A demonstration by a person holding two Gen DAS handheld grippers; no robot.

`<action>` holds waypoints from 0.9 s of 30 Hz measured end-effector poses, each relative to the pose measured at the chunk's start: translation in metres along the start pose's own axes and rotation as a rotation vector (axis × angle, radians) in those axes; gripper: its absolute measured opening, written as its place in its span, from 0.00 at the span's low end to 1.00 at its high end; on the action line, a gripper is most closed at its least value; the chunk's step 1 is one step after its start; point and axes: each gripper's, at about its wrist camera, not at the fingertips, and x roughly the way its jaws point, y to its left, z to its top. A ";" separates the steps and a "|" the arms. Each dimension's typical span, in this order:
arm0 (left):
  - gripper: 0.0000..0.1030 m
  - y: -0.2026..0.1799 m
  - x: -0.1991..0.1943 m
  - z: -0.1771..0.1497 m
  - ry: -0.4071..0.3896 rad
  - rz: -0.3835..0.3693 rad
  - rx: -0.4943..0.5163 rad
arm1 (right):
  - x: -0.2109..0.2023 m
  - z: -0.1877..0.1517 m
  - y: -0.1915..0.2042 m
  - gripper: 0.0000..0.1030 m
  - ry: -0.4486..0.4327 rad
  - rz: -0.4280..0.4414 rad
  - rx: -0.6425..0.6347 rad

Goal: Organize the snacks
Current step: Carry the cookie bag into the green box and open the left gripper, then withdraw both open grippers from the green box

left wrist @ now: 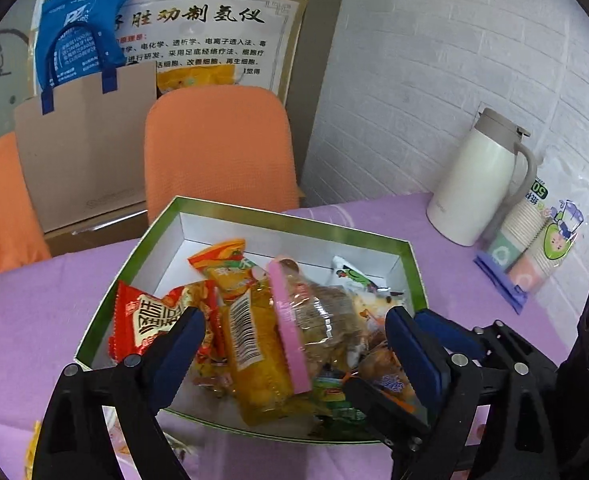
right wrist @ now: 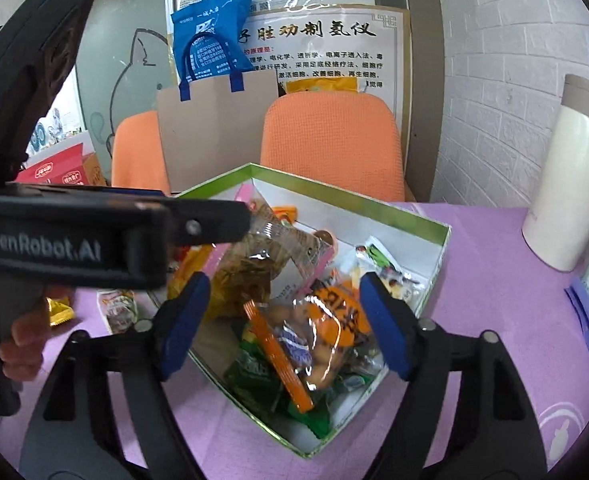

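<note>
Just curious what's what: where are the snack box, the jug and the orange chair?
snack box (left wrist: 290, 222): left wrist view, far green rim.
jug (left wrist: 474, 176): left wrist view, white body.
orange chair (right wrist: 330, 140): right wrist view, backrest.

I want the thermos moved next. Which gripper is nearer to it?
Right, probably. Right gripper hangs over the box's end toward the thermos; left gripper sits at its far side.

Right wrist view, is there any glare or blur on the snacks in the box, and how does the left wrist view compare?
Right wrist view: glare streaks the clear snack bags in the green-rimmed box, and the left claw's arm across the frame looks soft. Left wrist view: the barcode on the yellow packet is sharp, with mild sheen on the pink-edged bag. Both views bend at the dark fisheye corners.
</note>
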 end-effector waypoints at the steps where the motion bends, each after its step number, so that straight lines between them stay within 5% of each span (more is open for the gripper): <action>1: 0.91 0.003 0.001 -0.002 0.010 0.006 -0.003 | 0.000 -0.002 -0.002 0.79 0.005 0.002 0.013; 10: 0.91 0.015 -0.022 -0.015 -0.006 0.023 -0.043 | -0.031 0.000 0.004 0.87 -0.016 -0.008 0.046; 20: 0.91 0.012 -0.094 -0.043 -0.093 0.038 -0.067 | -0.076 -0.015 0.053 0.87 -0.036 0.048 -0.009; 27: 0.91 0.026 -0.136 -0.095 -0.034 0.080 -0.102 | -0.083 -0.055 0.079 0.87 0.108 0.211 0.066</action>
